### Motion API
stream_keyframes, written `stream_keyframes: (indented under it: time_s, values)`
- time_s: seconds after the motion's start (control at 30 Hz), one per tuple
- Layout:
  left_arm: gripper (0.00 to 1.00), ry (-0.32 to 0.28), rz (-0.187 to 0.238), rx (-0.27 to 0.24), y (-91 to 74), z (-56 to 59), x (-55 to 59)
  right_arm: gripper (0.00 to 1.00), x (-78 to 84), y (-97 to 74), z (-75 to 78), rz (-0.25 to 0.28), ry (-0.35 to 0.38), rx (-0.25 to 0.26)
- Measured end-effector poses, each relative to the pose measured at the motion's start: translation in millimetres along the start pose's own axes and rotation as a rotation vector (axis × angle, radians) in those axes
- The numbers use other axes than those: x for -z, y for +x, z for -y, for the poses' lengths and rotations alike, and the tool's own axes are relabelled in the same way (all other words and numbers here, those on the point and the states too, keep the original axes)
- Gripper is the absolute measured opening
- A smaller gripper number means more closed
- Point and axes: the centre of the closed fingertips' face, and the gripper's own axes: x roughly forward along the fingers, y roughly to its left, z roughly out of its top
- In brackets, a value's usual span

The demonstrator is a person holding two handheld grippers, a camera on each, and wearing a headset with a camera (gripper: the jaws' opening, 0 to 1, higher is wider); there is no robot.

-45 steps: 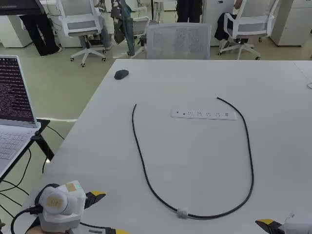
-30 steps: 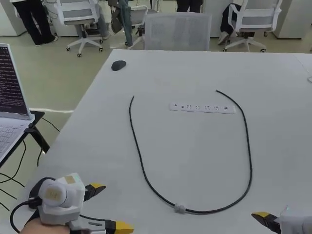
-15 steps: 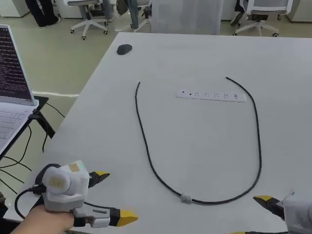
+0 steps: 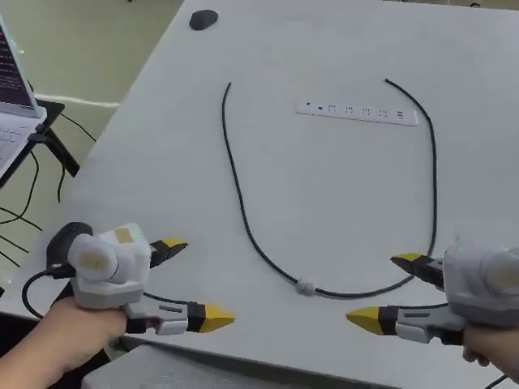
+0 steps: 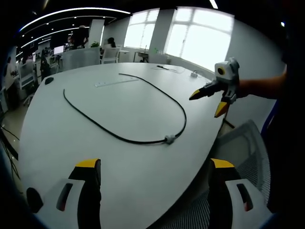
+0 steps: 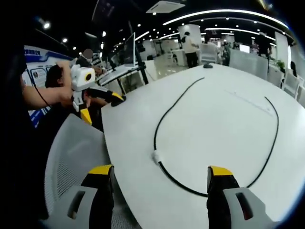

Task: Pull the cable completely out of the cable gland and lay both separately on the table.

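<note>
A long black cable lies in a big U on the white table. The small grey cable gland sits on it at the bottom of the bend. The left gripper and right gripper hover on either side of the gland, jaws spread wide, holding nothing.

Left hand-held gripper, right one, agape
</note>
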Motion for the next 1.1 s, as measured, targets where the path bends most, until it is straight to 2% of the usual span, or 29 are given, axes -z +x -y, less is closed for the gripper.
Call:
stream_keyframes:
  time_s: [0.13, 0.23, 0.27, 0.33, 0.5, 0.7, 0.9, 1.1]
  values:
    - [0.93, -0.002, -0.006, 0.01, 3.0, -1.3, 2.8, 0.76, -0.6, 7.9, 1.6, -0.029, -0.019, -0.004]
    - [0.92, -0.016, -0.005, 0.012, 4.8, -5.2, 4.9, 0.7, 3.3, 16.1, 4.1, -0.075, -0.028, -0.011]
    - [0.91, -0.039, 0.019, 0.005, 5.3, -7.2, 1.5, 0.7, 2.9, 19.1, 5.3, -0.082, -0.038, -0.006]
    - [0.92, -0.052, 0.026, 0.014, 6.7, -6.8, 0.8, 0.69, 2.9, 22.9, 3.9, -0.097, -0.04, -0.019]
    - [0.92, -0.036, -0.006, 0.035, 12.0, -8.9, 7.5, 0.62, 0.4, 36.6, 4.3, -0.138, -0.05, -0.034]
    - [0.93, -0.039, 0.002, 0.041, 11.9, -13.1, 5.2, 0.57, -0.9, 52.1, 1.8, -0.181, -0.079, -0.044]
    - [0.93, -0.028, -0.043, 0.032, 13.4, -19.3, 19.2, 0.5, 10.2, 66.9, -1.0, -0.255, -0.127, -0.052]
    - [0.94, -0.018, -0.067, 0.035, 10.2, -23.0, 25.7, 0.42, 21.2, 82.6, -1.6, -0.318, -0.157, -0.07]
